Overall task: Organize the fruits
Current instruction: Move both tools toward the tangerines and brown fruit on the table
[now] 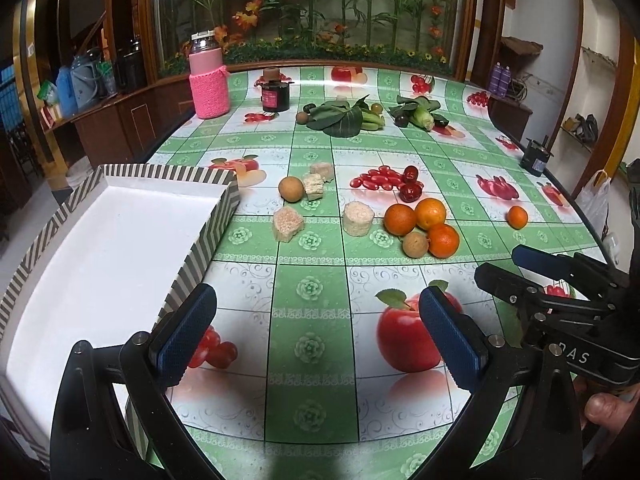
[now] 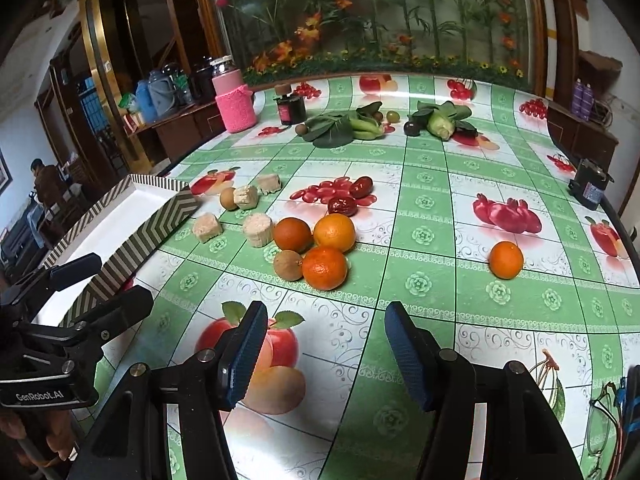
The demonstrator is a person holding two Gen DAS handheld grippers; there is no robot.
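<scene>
My left tongs (image 1: pixel 316 336) hung apart, empty, above desk (image 1: pixel 312 280) beside striped tray (image 1: pixel 120 248); right tongs (image 2: pixel 326 352) apart too, empty. Tray held nothing. 3 oranges (image 2: pixel 326 246) clustered mid-desk, touching; 4th orange (image 2: pixel 506 259) well apart to right. Judged best: take lone orange first, approach from above, close gently so it could not roll.

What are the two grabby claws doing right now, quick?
Left gripper: open, holding nothing, above the table.
Right gripper: open, holding nothing, pointed toward the oranges.
</scene>
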